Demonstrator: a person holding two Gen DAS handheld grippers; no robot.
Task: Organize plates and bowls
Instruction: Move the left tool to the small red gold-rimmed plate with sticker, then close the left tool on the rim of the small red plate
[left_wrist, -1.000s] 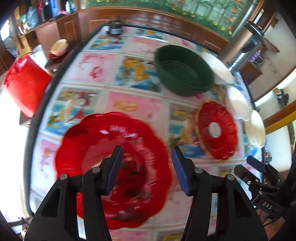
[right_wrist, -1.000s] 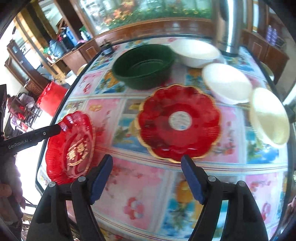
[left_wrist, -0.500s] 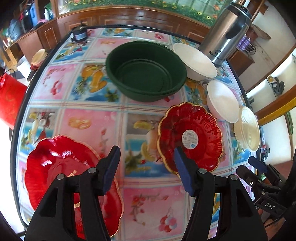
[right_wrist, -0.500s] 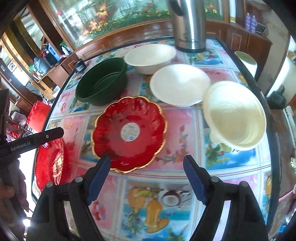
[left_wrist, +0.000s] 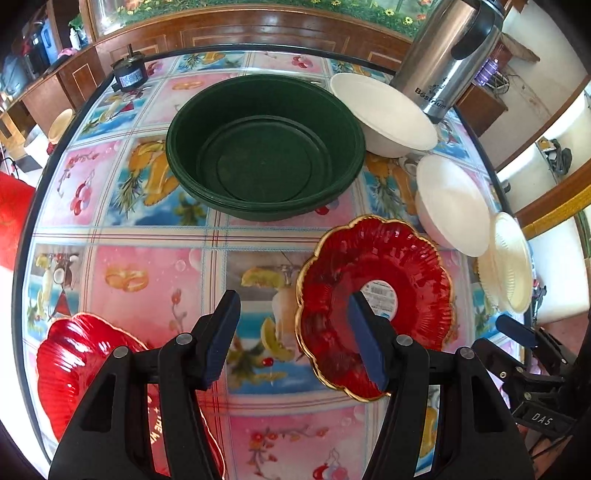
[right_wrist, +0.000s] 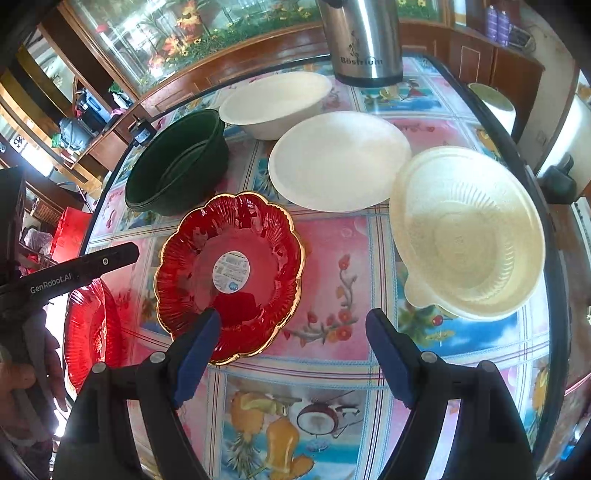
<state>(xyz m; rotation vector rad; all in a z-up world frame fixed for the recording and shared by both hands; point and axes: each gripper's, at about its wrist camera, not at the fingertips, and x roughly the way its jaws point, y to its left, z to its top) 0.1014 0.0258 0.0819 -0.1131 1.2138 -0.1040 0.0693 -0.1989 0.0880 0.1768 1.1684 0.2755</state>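
Both grippers, your left gripper (left_wrist: 293, 341) and right gripper (right_wrist: 293, 352), stand spread and empty above the table (left_wrist: 155, 269). Red scalloped plate (right_wrist: 231, 275) lies flat between green basin (left_wrist: 264, 146) and the near edge. Looks stiff, glossy, likely slippery and brittle; pinch its gold rim.

A gold-rimmed red plate (right_wrist: 229, 273) lies upright mid-tabletop. A green basin (right_wrist: 177, 166) sits at its 11 o'clock, two white bowls (right_wrist: 340, 158) at 1, a cream bowl (right_wrist: 469, 232) at 3, another red plate (right_wrist: 88, 328) at 8.
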